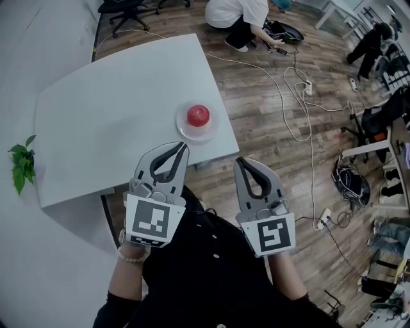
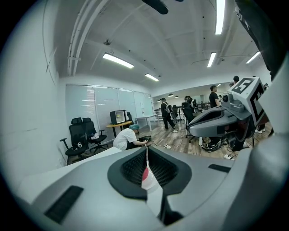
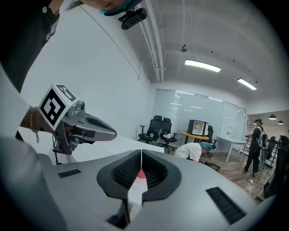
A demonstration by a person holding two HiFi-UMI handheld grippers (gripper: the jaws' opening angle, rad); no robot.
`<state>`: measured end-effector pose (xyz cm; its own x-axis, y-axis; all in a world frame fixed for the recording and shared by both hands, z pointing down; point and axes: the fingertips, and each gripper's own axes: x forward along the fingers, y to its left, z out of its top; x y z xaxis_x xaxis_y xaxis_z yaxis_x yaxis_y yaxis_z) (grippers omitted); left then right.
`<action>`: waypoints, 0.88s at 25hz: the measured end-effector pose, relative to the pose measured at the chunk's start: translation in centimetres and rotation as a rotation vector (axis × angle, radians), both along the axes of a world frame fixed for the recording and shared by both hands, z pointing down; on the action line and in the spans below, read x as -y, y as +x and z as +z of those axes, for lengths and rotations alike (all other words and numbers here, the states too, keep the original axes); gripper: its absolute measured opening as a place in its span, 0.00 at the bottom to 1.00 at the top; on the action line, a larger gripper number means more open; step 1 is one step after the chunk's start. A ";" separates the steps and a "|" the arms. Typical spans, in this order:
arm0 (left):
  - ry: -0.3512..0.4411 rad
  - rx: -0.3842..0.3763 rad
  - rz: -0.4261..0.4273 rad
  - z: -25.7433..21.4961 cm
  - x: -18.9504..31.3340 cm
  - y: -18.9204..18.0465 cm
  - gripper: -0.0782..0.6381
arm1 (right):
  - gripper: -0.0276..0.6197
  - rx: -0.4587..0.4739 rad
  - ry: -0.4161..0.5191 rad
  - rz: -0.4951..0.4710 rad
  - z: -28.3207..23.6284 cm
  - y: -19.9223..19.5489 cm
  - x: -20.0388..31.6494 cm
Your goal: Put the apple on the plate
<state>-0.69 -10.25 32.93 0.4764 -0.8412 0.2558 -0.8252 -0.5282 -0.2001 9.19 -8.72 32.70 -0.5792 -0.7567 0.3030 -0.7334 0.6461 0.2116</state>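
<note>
A round red apple [image 1: 198, 115] is sitting on a small white round plate [image 1: 182, 131]. The plate is resting near the right edge of a white worktop [image 1: 109, 122], in the middle of the head view. In the lower centre of the frame, a person in a black top is holding two grey hand-held grippers side by side, neither touching the apple. The left hand-held gripper [image 1: 184, 146] is pointing up the frame toward the plate, its jaws pressed fully together and gripping nothing. The right hand-held gripper [image 1: 239, 160], just to its right over the wooden floor [image 1: 269, 134], is likewise showing closed, empty jaws. A green leafy plant [image 1: 22, 163] is poking in at the left edge. At the top, a person in a white top [image 1: 238, 13] is crouching on the floor.
</note>
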 end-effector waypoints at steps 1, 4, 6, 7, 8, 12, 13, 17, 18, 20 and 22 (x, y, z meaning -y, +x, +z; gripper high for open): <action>0.001 -0.002 0.000 -0.1 -0.1 0.2 0.14 | 0.11 0.001 0.001 0.000 -0.1 0.2 -0.1; 0.004 -0.006 -0.003 -0.2 -0.3 0.4 0.14 | 0.11 0.000 0.003 0.000 -0.1 0.4 -0.3; 0.004 -0.004 -0.005 -0.2 -0.5 0.5 0.14 | 0.11 -0.004 0.003 -0.001 -0.1 0.6 -0.5; 0.003 -0.003 -0.006 -0.1 -0.6 0.6 0.14 | 0.11 -0.006 0.003 -0.002 0.0 0.7 -0.5; 0.002 -0.002 -0.007 -0.1 -0.7 0.6 0.14 | 0.11 -0.008 0.004 -0.004 0.0 0.8 -0.6; 0.000 -0.003 -0.005 0.1 -0.8 0.5 0.14 | 0.11 -0.008 0.002 -0.007 0.2 0.5 -0.8; 0.000 -0.006 -0.005 0.1 -0.9 0.6 0.14 | 0.11 -0.006 0.004 -0.008 0.2 0.5 -0.8; -0.006 -0.009 -0.004 0.1 -1.0 1.1 0.14 | 0.11 -0.005 0.002 -0.018 0.1 0.7 -0.8; -0.005 -0.007 -0.002 0.1 -1.0 1.2 0.14 | 0.11 -0.003 0.003 -0.019 0.1 0.8 -0.7; -0.003 -0.002 0.002 -0.1 -0.9 1.6 0.14 | 0.11 0.001 0.006 -0.020 0.0 1.0 -0.6; -0.001 -0.001 0.006 -0.2 -0.9 1.7 0.14 | 0.11 0.004 0.009 -0.021 -0.1 1.1 -0.6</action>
